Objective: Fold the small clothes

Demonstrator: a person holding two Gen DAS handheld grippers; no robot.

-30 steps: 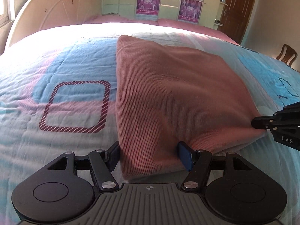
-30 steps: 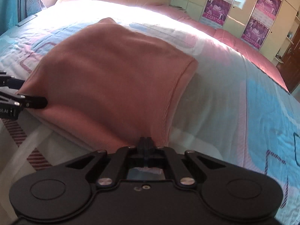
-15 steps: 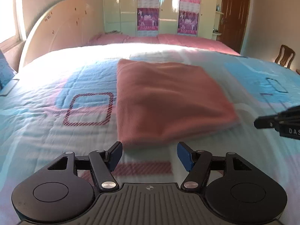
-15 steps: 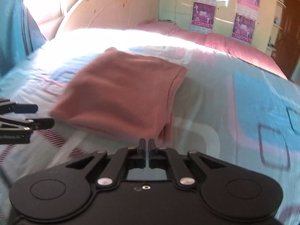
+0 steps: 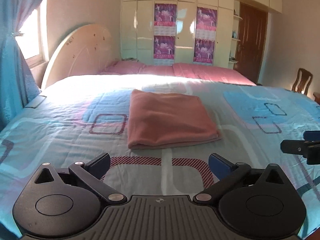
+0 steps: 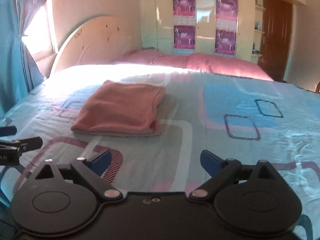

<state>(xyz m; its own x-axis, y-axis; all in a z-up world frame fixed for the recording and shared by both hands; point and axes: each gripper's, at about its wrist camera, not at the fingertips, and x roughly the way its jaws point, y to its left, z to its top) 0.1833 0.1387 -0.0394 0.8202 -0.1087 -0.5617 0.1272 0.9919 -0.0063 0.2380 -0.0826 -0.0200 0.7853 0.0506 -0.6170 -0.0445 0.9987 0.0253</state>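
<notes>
One second ago both grippers were at the near edge of the pink garment (image 5: 170, 118), the right one closed; now both have pulled back from it and the whole folded piece is visible. The garment lies flat on the bedspread (image 5: 60, 132) as a neat rectangle, with its thick folded edge toward the cameras. It looks soft, light and limp, probably a ribbed knit, so I think it will sag if lifted at one point; the two near corners of the fold seem the best places to take hold. The left gripper (image 5: 159, 165) is spread wide, holds nothing and touches nothing, short of the garment. The right gripper (image 6: 155, 160) is also wide apart and empty, nearer than the garment and off its right corner.
</notes>
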